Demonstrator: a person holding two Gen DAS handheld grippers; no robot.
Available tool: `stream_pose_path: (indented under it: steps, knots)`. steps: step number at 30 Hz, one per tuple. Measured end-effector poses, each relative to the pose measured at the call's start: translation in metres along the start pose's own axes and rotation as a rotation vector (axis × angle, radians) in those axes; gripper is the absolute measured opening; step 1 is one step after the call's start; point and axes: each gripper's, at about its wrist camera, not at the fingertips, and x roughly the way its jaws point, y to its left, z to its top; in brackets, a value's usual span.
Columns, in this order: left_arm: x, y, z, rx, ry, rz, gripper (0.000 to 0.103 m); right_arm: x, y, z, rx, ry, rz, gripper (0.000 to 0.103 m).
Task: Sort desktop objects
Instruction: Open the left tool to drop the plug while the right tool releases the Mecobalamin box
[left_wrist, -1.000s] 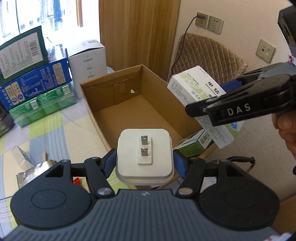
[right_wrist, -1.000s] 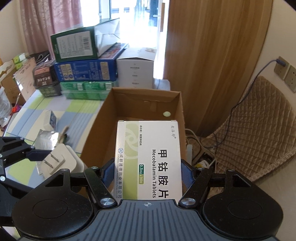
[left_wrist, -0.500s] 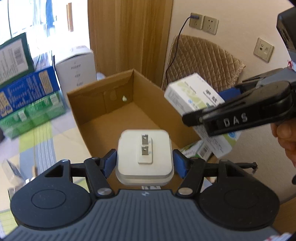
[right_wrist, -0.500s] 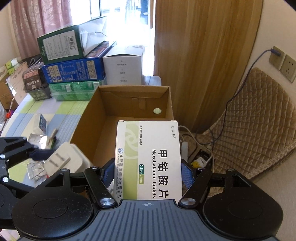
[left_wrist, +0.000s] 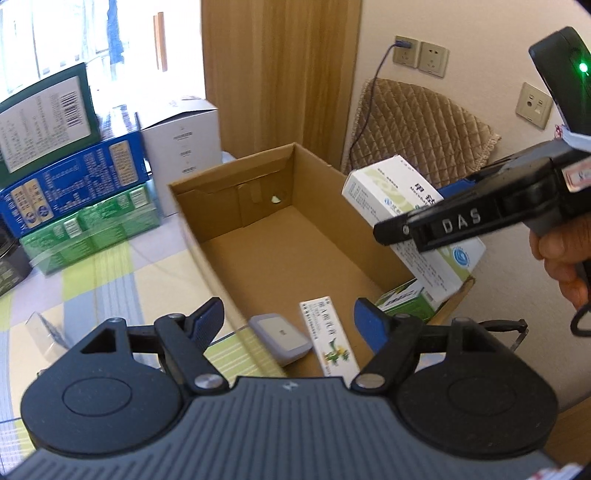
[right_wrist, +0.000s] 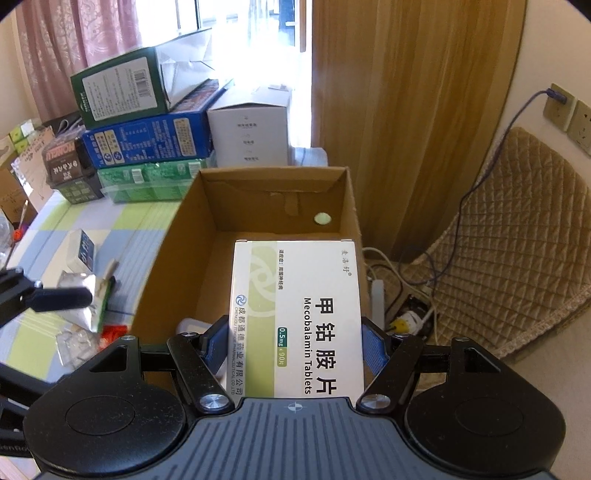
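An open cardboard box (left_wrist: 229, 195) (right_wrist: 173, 258) stands at the table's right edge. My left gripper (left_wrist: 290, 319) is open and empty above the box's near end. The white plug adapter (left_wrist: 280, 338) lies in the box below it, beside a long white-and-green carton (left_wrist: 330, 345) and a green box (left_wrist: 404, 301). My right gripper (right_wrist: 291, 341) is shut on a white Mecobalamin tablet box (right_wrist: 295, 314) (left_wrist: 410, 221) and holds it above the box's right side.
Stacked green, blue and white boxes (left_wrist: 74, 192) (right_wrist: 147, 140) stand behind the cardboard box. Foil packets and small items (right_wrist: 81, 295) lie on the checked tablecloth to the left. A quilted chair (right_wrist: 498, 266) and cables sit to the right by the wall.
My left gripper has opened and the plug adapter has dropped into the cardboard box. My right gripper still holds the tablet box, shifted slightly over the box.
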Motion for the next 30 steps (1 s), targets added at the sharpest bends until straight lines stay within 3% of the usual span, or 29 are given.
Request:
stream_pose_path:
  steps: [5,8,21,30]
  knots:
    - [-0.005,0.017,-0.006,-0.025,0.0,0.021,0.074,0.01,0.001,0.011,0.08,-0.037,0.045,0.069]
    - [-0.006,0.026,-0.01,-0.037,0.004,0.028,0.074,0.014,0.0,0.015,0.12,-0.045,0.042,0.082]
    - [-0.023,0.049,-0.039,-0.065,0.024,0.061,0.078,0.0,0.016,-0.013,0.075,-0.029,0.028,0.085]
    - [-0.062,0.077,-0.07,-0.095,0.028,0.132,0.083,-0.024,0.057,-0.033,0.003,-0.042,0.047,0.091]
